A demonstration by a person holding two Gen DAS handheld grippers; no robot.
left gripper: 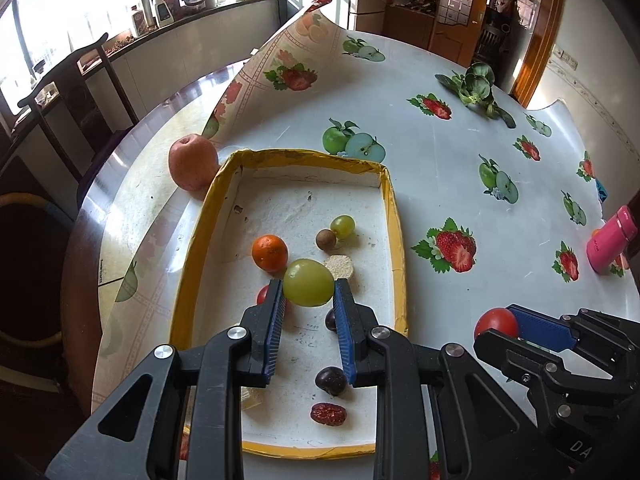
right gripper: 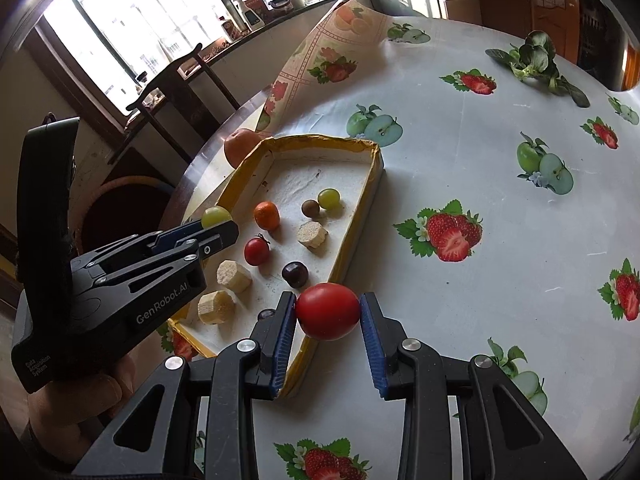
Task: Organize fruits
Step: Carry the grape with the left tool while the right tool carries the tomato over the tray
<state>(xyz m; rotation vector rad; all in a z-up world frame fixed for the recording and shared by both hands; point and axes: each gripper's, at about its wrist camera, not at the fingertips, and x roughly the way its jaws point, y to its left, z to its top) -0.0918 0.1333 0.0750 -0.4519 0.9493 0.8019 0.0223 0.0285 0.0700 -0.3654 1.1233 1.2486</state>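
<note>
With my left gripper (left gripper: 308, 300) pinching a green grape (left gripper: 308, 282) over the tray (left gripper: 396, 216) and my right gripper (right gripper: 327, 320) clamping a tomato (right gripper: 327, 311) at its near right edge, I lower each gently onto bare floor before spreading the fingers.

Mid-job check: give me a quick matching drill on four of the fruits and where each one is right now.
Things:
1. large green grape
2. red tomato
3. apple
4. mandarin

Places:
A. on the table outside the tray's far left corner
B. between the right gripper's pads
C. lying inside the tray
D. between the left gripper's pads

Pairs: 1-D, 2-B, 3-A, 4-C
</note>
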